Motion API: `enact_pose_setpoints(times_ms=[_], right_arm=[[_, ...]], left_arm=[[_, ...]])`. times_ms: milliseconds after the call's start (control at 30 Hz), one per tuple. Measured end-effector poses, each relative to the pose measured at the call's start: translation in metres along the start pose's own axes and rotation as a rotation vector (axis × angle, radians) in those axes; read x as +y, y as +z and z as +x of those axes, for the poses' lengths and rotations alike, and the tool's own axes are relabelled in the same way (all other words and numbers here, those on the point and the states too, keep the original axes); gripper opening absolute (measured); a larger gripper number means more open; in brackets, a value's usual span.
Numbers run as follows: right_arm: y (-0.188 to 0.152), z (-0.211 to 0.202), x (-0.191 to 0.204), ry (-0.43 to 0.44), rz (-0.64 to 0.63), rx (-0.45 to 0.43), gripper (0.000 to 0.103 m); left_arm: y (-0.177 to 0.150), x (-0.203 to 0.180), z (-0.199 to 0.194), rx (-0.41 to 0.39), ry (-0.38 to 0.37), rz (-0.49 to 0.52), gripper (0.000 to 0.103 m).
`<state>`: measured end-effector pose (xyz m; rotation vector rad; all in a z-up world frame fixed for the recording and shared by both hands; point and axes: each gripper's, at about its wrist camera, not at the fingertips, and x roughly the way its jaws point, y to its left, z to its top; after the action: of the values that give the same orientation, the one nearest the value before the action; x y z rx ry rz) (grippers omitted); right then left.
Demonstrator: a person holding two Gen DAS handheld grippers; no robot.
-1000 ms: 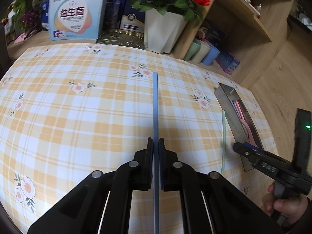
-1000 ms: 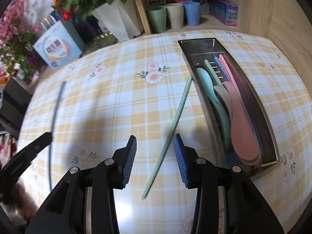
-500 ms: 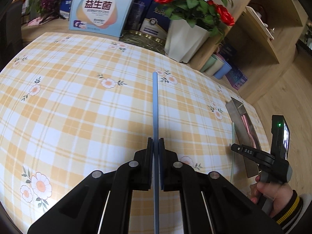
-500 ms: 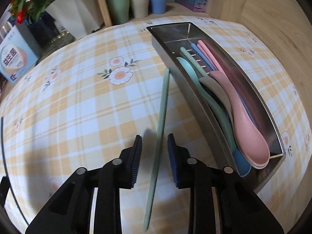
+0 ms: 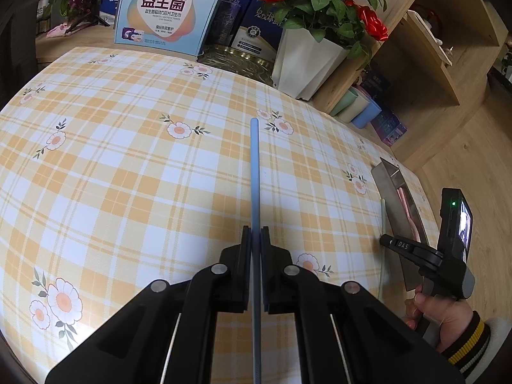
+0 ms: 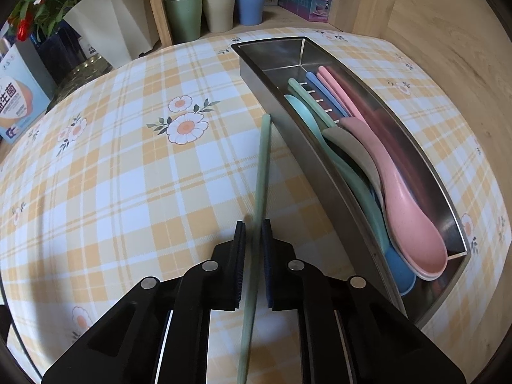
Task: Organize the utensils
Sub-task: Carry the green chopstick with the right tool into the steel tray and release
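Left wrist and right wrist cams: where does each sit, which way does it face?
Left wrist: on the left hand-held gripper, angled down across the tablecloth at the blue chopstick it clamps; the person's right hand shows.
Right wrist: on the right hand-held gripper, looking down at the green chopstick it has just closed on.
Shared: steel tray, green chopstick.

My left-hand camera sits just behind its fingers and looks steeply down and forward across the checked tablecloth (image 5: 134, 172) toward the shelf with the flower pot (image 5: 304, 60); at its right edge it catches my right hand (image 5: 438, 313) and the steel tray (image 5: 388, 188). My right-hand camera tilts down more steeply and sits close over that tray (image 6: 323, 166). Both views share the cloth, the tray, the pot (image 6: 105, 16) and the three cups (image 6: 217, 8).
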<state>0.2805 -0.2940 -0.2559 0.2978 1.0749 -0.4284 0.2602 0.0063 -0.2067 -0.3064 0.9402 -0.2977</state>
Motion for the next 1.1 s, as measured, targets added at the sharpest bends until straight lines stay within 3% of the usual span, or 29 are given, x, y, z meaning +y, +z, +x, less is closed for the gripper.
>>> enact_pose_setpoints(times_ms=[400, 600, 800, 1100], right_arm=[[-0.006, -0.034, 0.006, 0.223, -0.072, -0.074, 0.006], [0.006, -0.057, -0.013, 0.314, -0.100, -0.121, 0.006], [0.048, -0.075, -0.057, 0.295, -0.186, -0.200, 0.006], [0.079, -0.040, -0.122, 0.221, -0.262, -0.155, 0.006]], left_arm=[[-0.003, -0.010, 0.000, 0.008, 0.002, 0.023, 0.005], [-0.001, -0.017, 0.000, 0.014, 0.006, 0.032, 0.005], [0.008, -0.032, 0.002, 0.022, 0.000, 0.026, 0.005], [0.023, -0.069, 0.012, 0.029, -0.014, 0.043, 0.005]])
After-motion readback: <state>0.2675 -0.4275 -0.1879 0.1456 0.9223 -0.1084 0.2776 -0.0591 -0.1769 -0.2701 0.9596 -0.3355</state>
